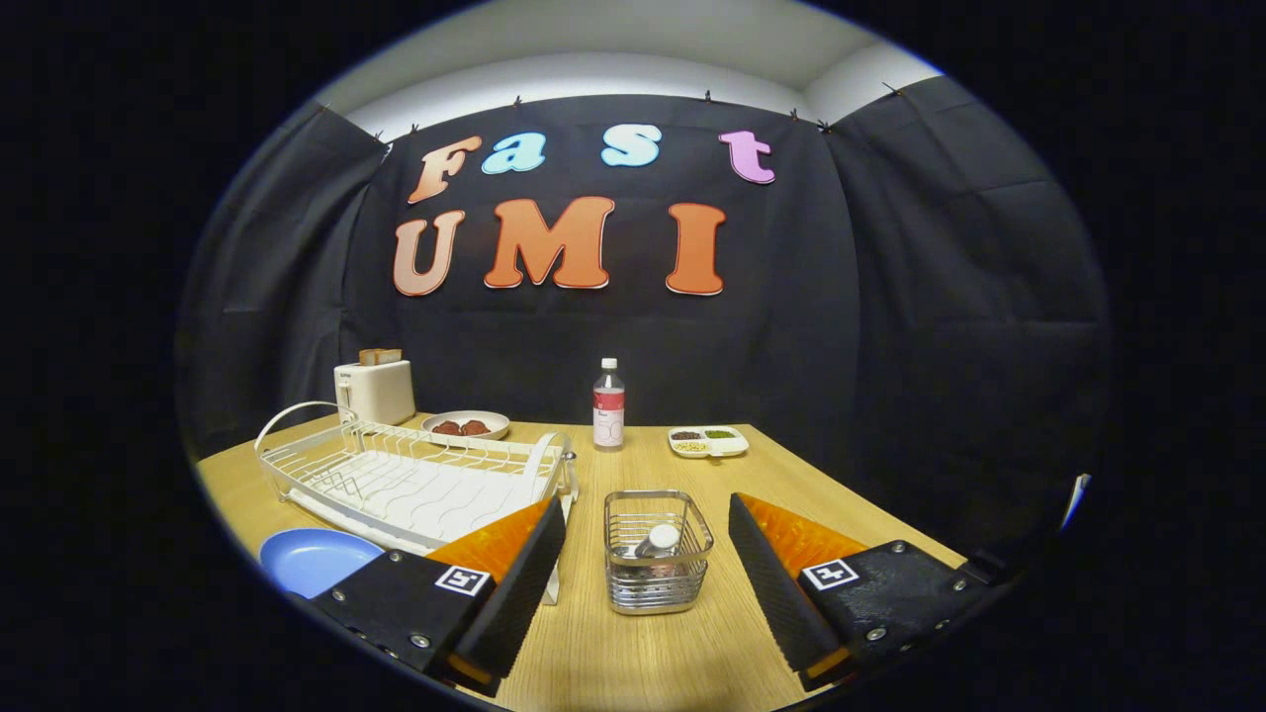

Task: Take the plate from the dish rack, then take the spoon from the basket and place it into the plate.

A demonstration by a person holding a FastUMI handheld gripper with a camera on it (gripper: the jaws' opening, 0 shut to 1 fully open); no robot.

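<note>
Jaws spread wide and empty, with the gripper (648, 583) held low over the wooden surface (643, 663). Directly between the two fingers, just ahead, stands the wire basket (658, 551); the spoon (657, 541) is seen inside it, its pale rounded end up near the rim. The blue plate (312, 559) lies flat on the surface beside the left finger, in front of the white dish rack (415, 475), which appears empty of dishes. The plate is judged to be already out of the rack, so the spoon is the step in hand.

For a clean pick, the fingers should be brought down over the basket's open top, not around its walls, and closed on the spoon's raised end alone. Wire rim is to be avoided; a snag would likely drag the light basket. A straight lift is advised until the spoon clears the rim, then a carry leftward to the plate.

Beyond, well apart: a bottle (608, 405), a toaster (376, 389), a dish of food (465, 425), a divided tray (708, 441).
</note>
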